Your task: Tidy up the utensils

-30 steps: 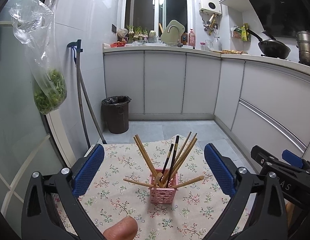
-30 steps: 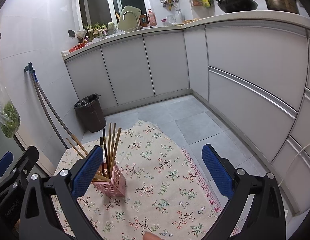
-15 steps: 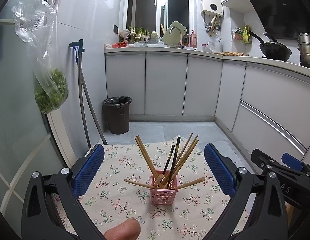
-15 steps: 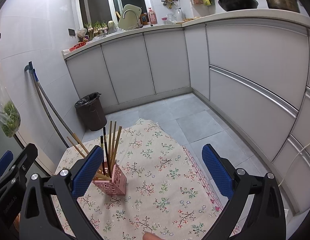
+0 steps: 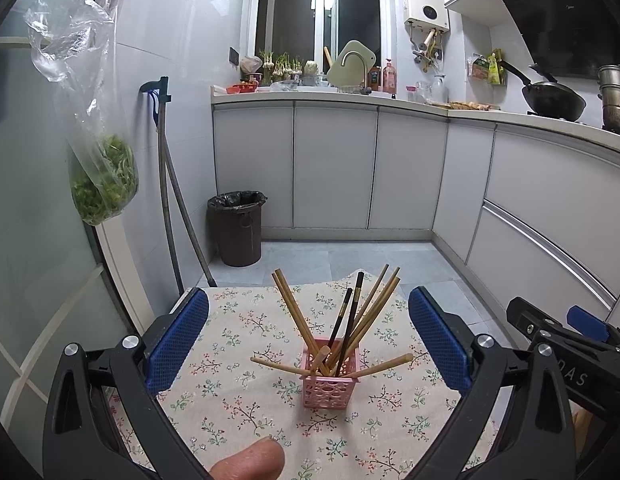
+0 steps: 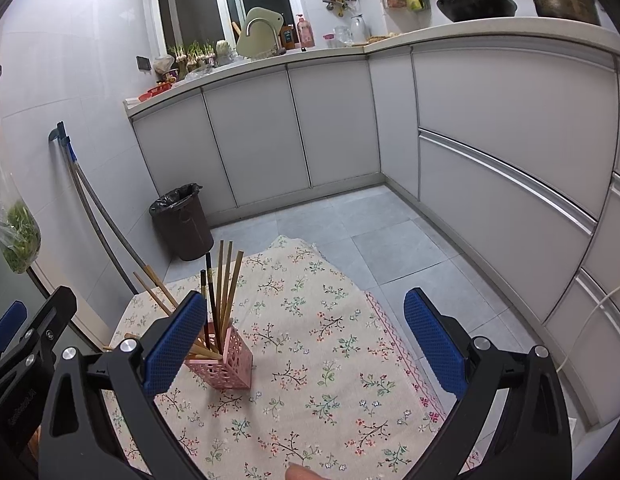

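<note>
A pink perforated holder [image 5: 329, 385] [image 6: 226, 361] stands on a floral tablecloth [image 5: 238, 400] [image 6: 329, 360]. Several wooden and two dark chopsticks [image 5: 359, 318] [image 6: 222, 288] lean out of it, and two wooden handles stick out sideways at its rim. My left gripper [image 5: 308, 338] is open, above and in front of the holder, with nothing between its blue pads. My right gripper [image 6: 300, 338] is open to the right of the holder, which its left pad partly hides. In the left wrist view the right gripper's body shows at the right edge.
The small table is surrounded by grey tiled floor. A dark bin [image 5: 238, 233] and two long poles [image 5: 168, 208] stand by the left wall. A bag of greens [image 5: 104, 184] hangs at left. White cabinets [image 6: 489, 148] run along the back and right. A fingertip [image 5: 250, 460] shows at bottom.
Both grippers have risen and drawn back slightly, so the holder sits a little lower in the views. Nothing was grasped or released.
</note>
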Available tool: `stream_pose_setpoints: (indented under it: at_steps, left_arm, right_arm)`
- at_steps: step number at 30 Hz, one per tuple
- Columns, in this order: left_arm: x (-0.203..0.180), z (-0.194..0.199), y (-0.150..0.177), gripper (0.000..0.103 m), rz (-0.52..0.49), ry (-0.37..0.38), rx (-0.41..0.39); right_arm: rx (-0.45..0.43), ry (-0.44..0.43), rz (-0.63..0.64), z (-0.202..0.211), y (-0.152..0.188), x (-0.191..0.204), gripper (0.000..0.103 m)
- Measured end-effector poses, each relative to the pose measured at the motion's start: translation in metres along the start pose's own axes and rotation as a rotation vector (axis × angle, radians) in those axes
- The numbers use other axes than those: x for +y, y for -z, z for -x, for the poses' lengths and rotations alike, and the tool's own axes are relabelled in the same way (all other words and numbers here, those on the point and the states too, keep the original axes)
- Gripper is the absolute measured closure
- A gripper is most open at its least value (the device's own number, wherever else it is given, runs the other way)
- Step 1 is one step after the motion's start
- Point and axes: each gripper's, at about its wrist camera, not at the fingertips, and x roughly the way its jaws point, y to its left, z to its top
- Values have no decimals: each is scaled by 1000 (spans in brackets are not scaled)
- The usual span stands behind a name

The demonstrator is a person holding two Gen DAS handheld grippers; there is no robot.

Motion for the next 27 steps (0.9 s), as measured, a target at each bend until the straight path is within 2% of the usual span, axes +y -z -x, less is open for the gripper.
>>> stream_pose_setpoints:
  at_steps: [27]
  left_arm:
    - [1,0,1,7,-4,-11,2]
  right_arm:
    - [12,-4,-5,-1,-1,-3,7]
